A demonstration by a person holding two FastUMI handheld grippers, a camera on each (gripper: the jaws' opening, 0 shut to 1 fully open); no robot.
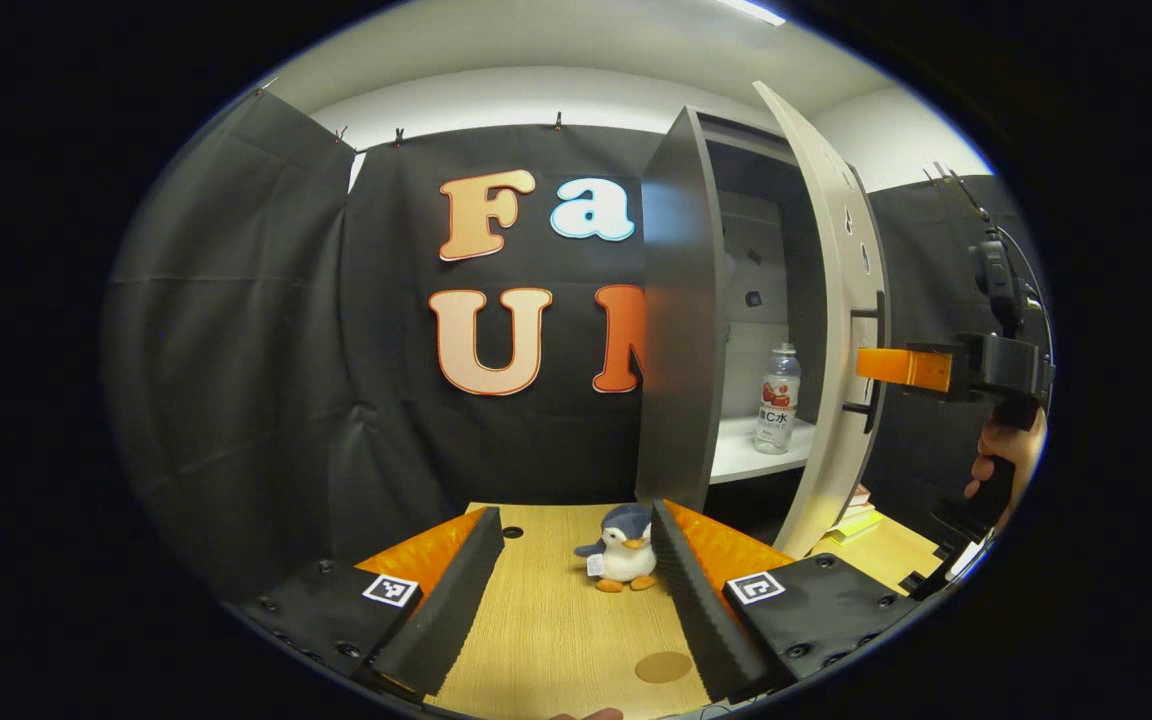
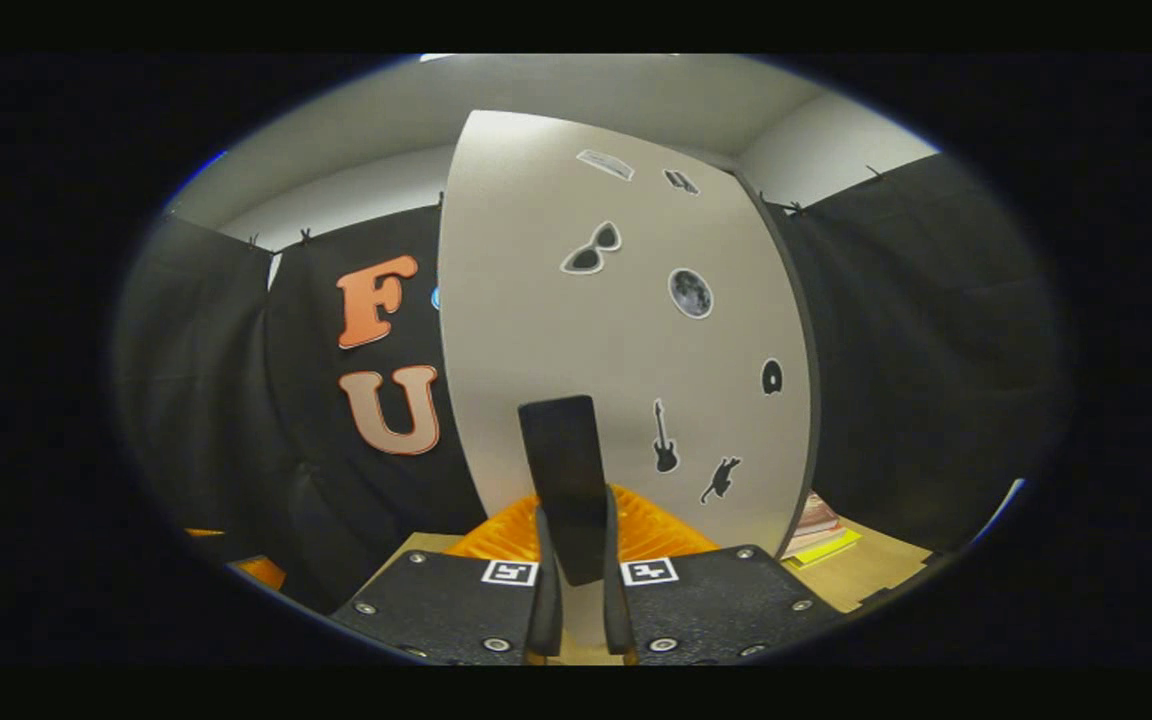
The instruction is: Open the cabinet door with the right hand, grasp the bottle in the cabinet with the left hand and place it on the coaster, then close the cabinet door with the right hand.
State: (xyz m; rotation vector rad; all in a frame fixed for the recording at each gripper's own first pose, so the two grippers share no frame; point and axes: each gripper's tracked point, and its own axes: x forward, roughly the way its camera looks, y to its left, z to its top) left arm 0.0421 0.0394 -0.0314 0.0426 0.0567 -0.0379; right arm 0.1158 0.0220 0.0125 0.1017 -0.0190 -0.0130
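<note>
The grey cabinet (image 1: 676, 300) stands at the back of the wooden table with its door (image 1: 826, 330) swung wide. A clear bottle (image 1: 778, 400) with a red and white label stands upright on the white shelf (image 1: 736, 455) inside. My left gripper (image 1: 574, 515) is open low over the table, well short of the cabinet. A round brown coaster (image 1: 663, 667) lies close to its right finger. In the right gripper view, my right gripper (image 2: 576, 520) is shut on the black door handle (image 2: 564, 450). That same gripper (image 1: 864, 365), held by a hand (image 1: 1011, 450), shows in the left gripper view at the door's edge.
A small penguin plush (image 1: 626, 550) sits on the table (image 1: 546, 620) between my left fingers, in front of the cabinet. A stack of books (image 1: 851, 520) lies on the table behind the door. Stickers dot the door's outer face (image 2: 636, 300).
</note>
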